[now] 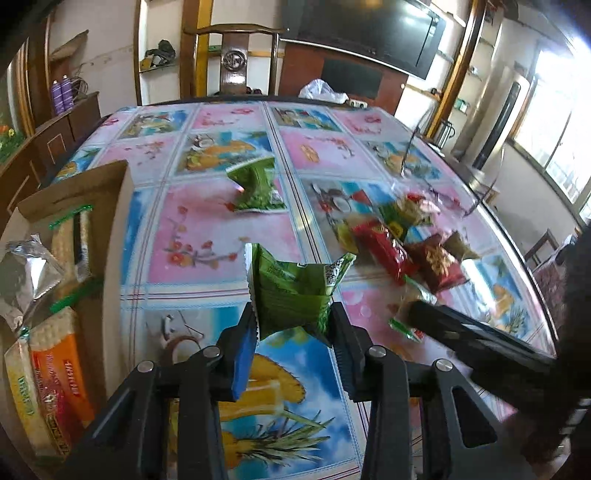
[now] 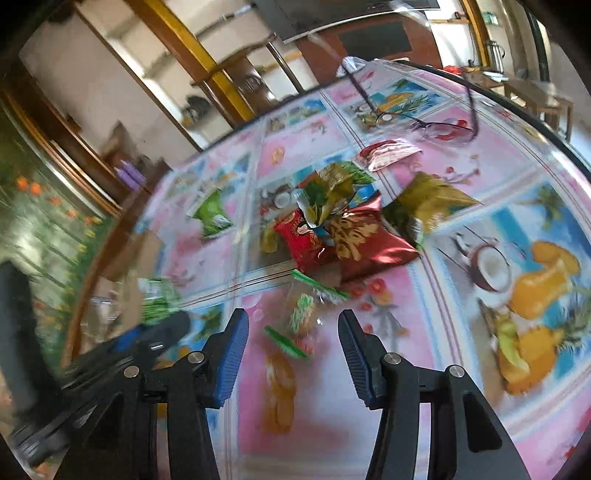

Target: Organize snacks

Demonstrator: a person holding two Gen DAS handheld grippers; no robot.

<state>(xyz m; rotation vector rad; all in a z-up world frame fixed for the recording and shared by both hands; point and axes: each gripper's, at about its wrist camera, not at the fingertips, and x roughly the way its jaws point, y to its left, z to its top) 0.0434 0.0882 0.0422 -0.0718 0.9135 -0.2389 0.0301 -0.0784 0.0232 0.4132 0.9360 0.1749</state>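
- Living room: round surface [image 1: 207, 236] under a glossy fruit-and-flower print cover, wooden chair [image 1: 233, 55] at the far edge, dark TV [image 1: 364, 33] on the wall behind, bright window on the right
- Cardboard box [image 1: 107, 206] sits at the left edge of the surface, already holding wafer packs [image 1: 51, 373] in orange and yellow wrap plus a silver foil pack [image 1: 26, 273]
- Left claw [image 1: 293, 328] is narrowed onto a green snack packet [image 1: 291, 291]; both pads press on its lower end, packet is crumpled and sticks up above the fingers, just right of the box
- Second green packet [image 1: 255, 188] lies alone further out on the surface, well apart from the rest
- Loose pile right of centre: red packets [image 2: 332, 240], a green-gold one [image 2: 340, 181], an olive one [image 2: 424, 206], all touching or overlapping
- Red-and-white packet [image 2: 389, 153] lies just beyond the pile, eyeglasses [image 2: 439, 129] near it
- Right claw [image 2: 293, 332] is partly spread, nothing between the pads; it hovers over a small clear wrapper with green ends [image 2: 303, 317] at the near side of the pile, contact not visible
- Right wrist view is motion-blurred, small print on packets unreadable
- Left claw shows blurred at lower left in the right wrist view, green packet at its tip
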